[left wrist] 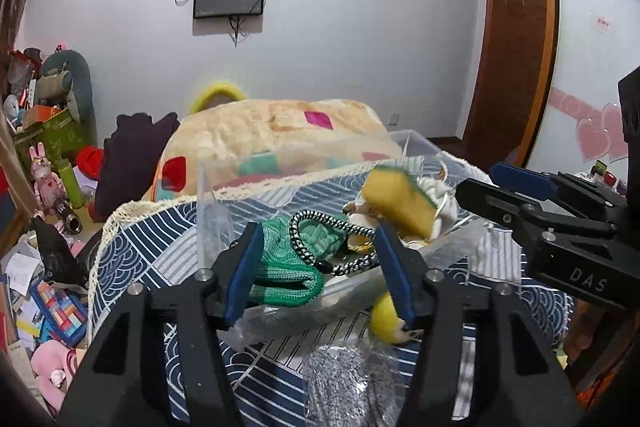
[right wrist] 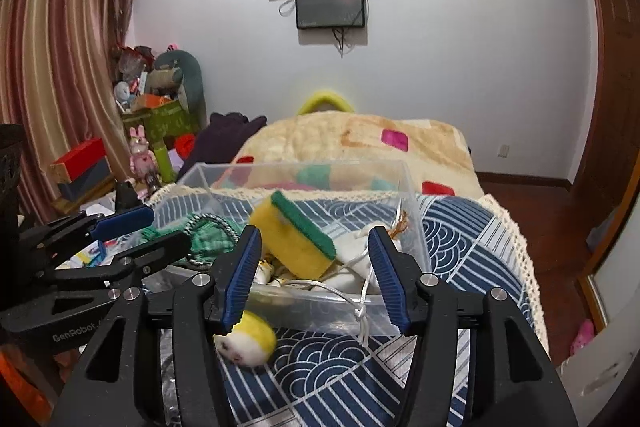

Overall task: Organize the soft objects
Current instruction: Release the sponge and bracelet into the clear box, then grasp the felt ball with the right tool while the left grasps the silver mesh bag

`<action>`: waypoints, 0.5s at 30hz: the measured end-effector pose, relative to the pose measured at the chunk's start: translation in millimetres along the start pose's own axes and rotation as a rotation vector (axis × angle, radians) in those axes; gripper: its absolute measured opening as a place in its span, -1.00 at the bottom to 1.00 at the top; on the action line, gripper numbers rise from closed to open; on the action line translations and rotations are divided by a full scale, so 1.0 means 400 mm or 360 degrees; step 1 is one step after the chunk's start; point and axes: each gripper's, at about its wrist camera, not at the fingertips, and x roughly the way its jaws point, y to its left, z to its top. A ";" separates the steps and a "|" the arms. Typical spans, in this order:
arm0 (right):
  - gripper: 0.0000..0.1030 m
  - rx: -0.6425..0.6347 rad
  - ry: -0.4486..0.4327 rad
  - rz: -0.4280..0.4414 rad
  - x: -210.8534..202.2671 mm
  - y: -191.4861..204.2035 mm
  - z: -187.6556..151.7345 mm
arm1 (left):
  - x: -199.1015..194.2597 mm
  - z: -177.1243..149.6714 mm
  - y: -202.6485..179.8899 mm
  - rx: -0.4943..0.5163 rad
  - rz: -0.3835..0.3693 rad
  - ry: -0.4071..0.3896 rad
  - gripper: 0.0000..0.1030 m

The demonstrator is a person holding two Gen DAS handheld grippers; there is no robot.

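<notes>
The clear bin is open above, though its near wall and the overhanging sponge block a level approach.

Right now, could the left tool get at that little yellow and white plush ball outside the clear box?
Probably yes. The plush ball lies on the patterned cloth just under the left tool, whose jaws stand open and empty. Only the clear box beside it crowds the approach.
</notes>
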 end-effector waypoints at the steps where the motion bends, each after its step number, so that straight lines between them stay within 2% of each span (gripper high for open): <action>1: 0.15 -0.0003 -0.0013 0.0001 -0.008 0.003 0.000 | -0.011 0.002 -0.001 0.0004 -0.0004 -0.0009 0.29; 3: 0.24 -0.0013 -0.0045 0.0001 -0.026 0.005 -0.001 | -0.035 0.001 -0.003 0.0012 -0.0010 -0.0029 0.43; 5: 0.25 -0.0022 -0.0072 0.0007 -0.041 0.010 -0.002 | -0.055 -0.004 -0.004 0.0016 -0.0009 -0.0049 0.57; 7: 0.27 -0.0025 -0.0086 0.0024 -0.054 0.014 -0.006 | -0.073 -0.014 -0.006 0.0015 -0.0005 -0.0066 0.80; 10: 0.33 -0.0026 -0.0088 0.0043 -0.060 0.018 -0.015 | -0.089 -0.038 -0.006 -0.0002 -0.0012 -0.0058 0.85; 15: 0.33 -0.0022 -0.0045 0.0063 -0.051 0.022 -0.047 | -0.087 -0.088 -0.006 -0.0017 -0.0048 0.0036 0.85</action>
